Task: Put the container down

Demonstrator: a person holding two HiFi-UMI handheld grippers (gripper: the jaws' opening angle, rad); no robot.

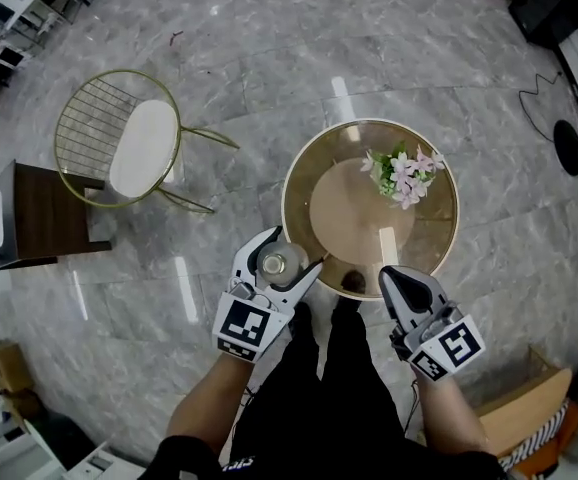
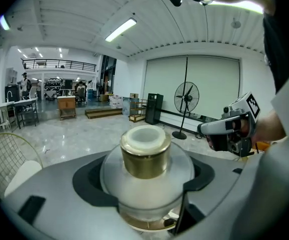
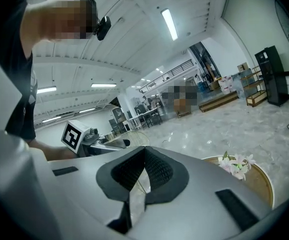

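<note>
A small frosted glass container point(image 1: 273, 265) with a brass collar and white top stands upright between the jaws of my left gripper point(image 1: 277, 258), which is shut on its round body. It hangs just off the near-left rim of the round glass table point(image 1: 299, 164). In the left gripper view the container point(image 2: 144, 156) fills the middle, held by the left gripper point(image 2: 144, 181). My right gripper point(image 1: 397, 276) is shut and empty over the table's near edge; its pads point(image 3: 154, 169) meet in the right gripper view. A pink and white flower bunch point(image 1: 405, 175) lies on the table.
A gold wire chair point(image 1: 129, 148) with a white cushion stands to the left on the marble floor, beside a dark wooden side table point(image 1: 34, 218). A fan base point(image 1: 569, 148) is at the right, a cardboard box point(image 1: 524, 413) at lower right. My legs are below the table.
</note>
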